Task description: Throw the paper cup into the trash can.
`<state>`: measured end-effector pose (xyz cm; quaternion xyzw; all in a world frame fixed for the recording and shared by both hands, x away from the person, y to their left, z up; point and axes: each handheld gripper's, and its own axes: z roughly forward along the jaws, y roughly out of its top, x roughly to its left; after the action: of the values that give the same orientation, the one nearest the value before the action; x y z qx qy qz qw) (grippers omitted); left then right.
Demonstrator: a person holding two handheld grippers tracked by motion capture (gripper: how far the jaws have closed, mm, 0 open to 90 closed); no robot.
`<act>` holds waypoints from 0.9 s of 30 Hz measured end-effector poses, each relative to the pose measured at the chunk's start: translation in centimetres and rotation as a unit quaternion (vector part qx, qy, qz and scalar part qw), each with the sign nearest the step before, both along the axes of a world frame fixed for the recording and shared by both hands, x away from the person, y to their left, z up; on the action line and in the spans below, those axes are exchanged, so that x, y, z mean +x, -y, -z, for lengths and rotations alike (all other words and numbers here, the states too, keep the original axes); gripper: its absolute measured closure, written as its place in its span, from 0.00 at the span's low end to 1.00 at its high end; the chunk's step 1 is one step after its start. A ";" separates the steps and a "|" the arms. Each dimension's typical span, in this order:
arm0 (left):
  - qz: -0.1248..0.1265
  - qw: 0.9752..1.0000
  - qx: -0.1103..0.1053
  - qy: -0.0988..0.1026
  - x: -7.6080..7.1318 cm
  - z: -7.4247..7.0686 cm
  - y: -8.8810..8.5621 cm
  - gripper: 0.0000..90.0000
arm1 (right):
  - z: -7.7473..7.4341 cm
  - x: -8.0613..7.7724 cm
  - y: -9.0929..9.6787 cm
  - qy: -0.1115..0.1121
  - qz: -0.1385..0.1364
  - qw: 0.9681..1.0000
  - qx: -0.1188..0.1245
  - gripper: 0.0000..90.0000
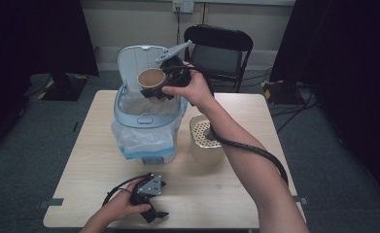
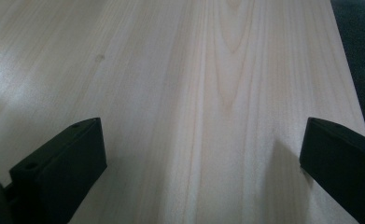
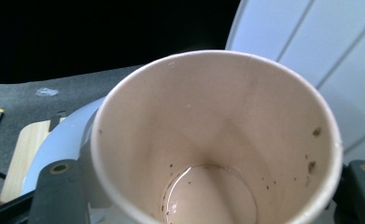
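The right gripper [image 1: 154,92], on an arm raised and extended forward, clamps a paper cup [image 1: 151,78] over the open bin [image 1: 145,121]; the cup is tilted on its side, mouth toward the camera. Cup interior: tan, conical, speckled, wet at the base. The bin is pale plastic with a clear liner and an upright lid [image 1: 140,60]. The left gripper [image 1: 154,212] rests low on the wood-grain table [image 1: 236,194], jaws wide apart around nothing

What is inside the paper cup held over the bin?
The paper cup, clamped by the right hand-held gripper, holds a thin brownish film of liquid at the bottom and dark specks on its inner wall. The bin directly below the cup is hidden by it.
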<state>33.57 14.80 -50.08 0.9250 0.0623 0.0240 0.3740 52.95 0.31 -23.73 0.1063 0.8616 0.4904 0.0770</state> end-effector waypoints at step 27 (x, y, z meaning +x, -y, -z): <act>-0.001 1.000 0.000 -0.001 0.0 0.0 0.0 0.00 | 0.4 -0.5 2.1 -0.028 0.001 1.000 -0.003 0.17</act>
<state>33.54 14.79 -50.06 0.9249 0.0633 0.0230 0.3743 52.44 -1.82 -24.16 0.1205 0.8647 0.4846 0.0540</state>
